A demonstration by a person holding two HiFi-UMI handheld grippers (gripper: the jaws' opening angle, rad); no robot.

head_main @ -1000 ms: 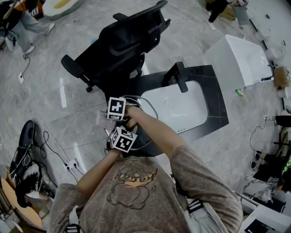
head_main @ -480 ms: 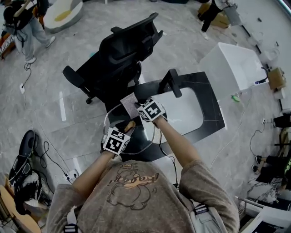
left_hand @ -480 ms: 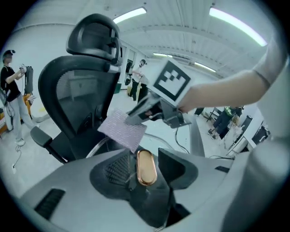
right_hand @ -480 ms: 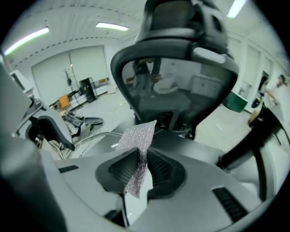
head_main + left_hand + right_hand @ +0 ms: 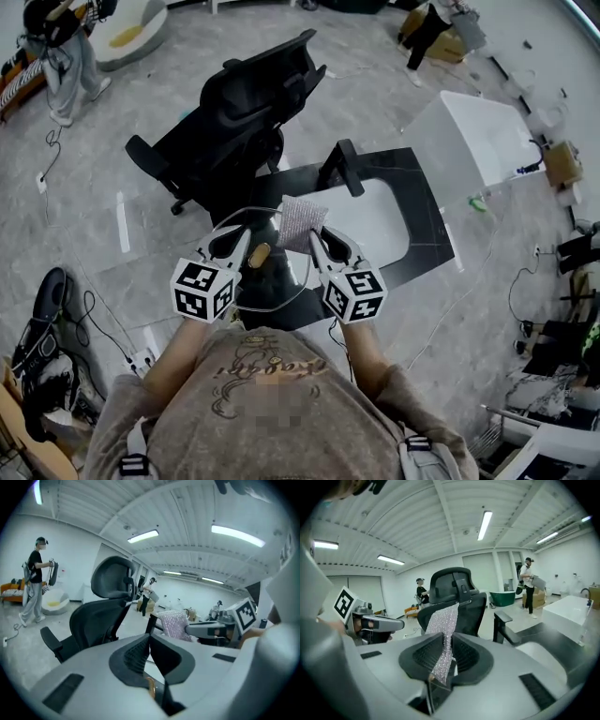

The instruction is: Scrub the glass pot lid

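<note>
The glass pot lid (image 5: 277,283) lies flat over the near left corner of the black counter (image 5: 427,202), its wooden knob (image 5: 260,253) pointing up. My left gripper (image 5: 239,240) hovers over the lid's left part, just left of the knob. Its jaws have snapped together (image 5: 149,637), and I make out nothing between the pads. My right gripper (image 5: 315,240) is at the lid's right side, shut on a silvery scrub cloth (image 5: 301,223) that stands up out of its jaws (image 5: 446,641). The cloth (image 5: 173,623) also shows in the left gripper view.
A white sink basin (image 5: 375,217) with a black faucet (image 5: 342,165) is set in the counter. A black office chair (image 5: 246,105) stands just beyond the lid. A white tub (image 5: 480,127) sits at the far right. Cables and a power strip (image 5: 141,358) lie on the floor at left. People walk in the background.
Both grippers have drawn back toward me and apart. The right one carried the cloth off the lid's far side to its right. The left jaws have shut.
</note>
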